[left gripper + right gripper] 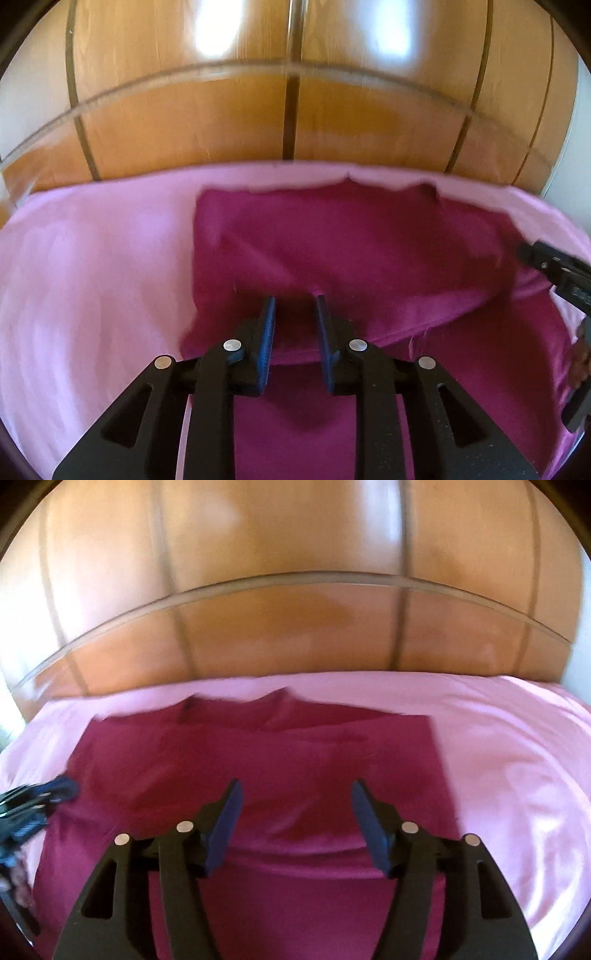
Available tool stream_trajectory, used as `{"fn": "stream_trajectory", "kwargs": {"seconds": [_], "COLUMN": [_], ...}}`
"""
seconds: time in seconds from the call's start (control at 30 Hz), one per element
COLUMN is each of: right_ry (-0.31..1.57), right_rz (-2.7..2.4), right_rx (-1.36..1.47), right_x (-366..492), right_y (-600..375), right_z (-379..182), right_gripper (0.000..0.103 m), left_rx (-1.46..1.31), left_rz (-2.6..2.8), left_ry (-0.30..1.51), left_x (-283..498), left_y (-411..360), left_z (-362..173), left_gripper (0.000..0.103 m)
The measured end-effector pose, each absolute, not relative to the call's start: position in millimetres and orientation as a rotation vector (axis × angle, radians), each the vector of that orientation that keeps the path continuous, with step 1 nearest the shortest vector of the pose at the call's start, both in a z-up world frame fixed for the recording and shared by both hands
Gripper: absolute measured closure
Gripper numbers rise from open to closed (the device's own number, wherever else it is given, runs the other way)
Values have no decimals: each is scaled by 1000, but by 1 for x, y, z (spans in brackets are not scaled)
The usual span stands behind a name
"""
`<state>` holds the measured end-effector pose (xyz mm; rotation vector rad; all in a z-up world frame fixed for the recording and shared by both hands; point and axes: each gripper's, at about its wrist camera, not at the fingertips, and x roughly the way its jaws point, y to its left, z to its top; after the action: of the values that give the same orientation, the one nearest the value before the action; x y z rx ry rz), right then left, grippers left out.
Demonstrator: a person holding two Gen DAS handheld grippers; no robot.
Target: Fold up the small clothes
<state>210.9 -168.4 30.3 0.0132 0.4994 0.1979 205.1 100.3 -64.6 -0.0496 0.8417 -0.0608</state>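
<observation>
Your left hand-held gripper hovers over the near folded edge of the magenta garment, its jaws a narrow gap apart with nothing between them. Your right hand-held gripper stands wide open above the same cloth, empty. The garment lies flat on the pink bed sheet. Beyond it rises the wooden headboard.

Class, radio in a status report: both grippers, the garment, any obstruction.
Left gripper open, narrow gap, nothing gripped. Right gripper open wide, empty. Magenta garment lying on pink sheet, partly folded. No obstruction seen.
</observation>
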Motion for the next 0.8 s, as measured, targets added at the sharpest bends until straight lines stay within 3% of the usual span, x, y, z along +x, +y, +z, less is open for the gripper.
{"fn": "stream_trajectory", "kwargs": {"seconds": [0.1, 0.4, 0.47, 0.53, 0.6, 0.67, 0.8], "right_ry": [529, 541, 542, 540, 536, 530, 495], "right_rz": [201, 207, 214, 207, 202, 202, 227], "right_rx": [-87, -97, -83, -73, -71, -72, -82], "right_x": [206, 209, 211, 208, 205, 199, 190], "right_y": [-151, -156, -159, -160, -162, -163, -158], "right_z": [12, -5, -6, -3, 1, 7, 20], "right_gripper": [32, 28, 25, 12, 7, 5, 3], "left_rx": [-60, -72, -84, -97, -100, -97, -76], "left_rz": [-47, -9, 12, 31, 36, 38, 48], "left_ry": [836, 840, 838, 830, 810, 794, 779], "left_x": [202, 202, 198, 193, 186, 179, 172], "left_y": [99, 96, 96, 95, 93, 90, 85], "left_z": [-77, -79, -76, -72, -68, -65, -63], "left_gripper": [80, 79, 75, 69, 62, 53, 50]}}
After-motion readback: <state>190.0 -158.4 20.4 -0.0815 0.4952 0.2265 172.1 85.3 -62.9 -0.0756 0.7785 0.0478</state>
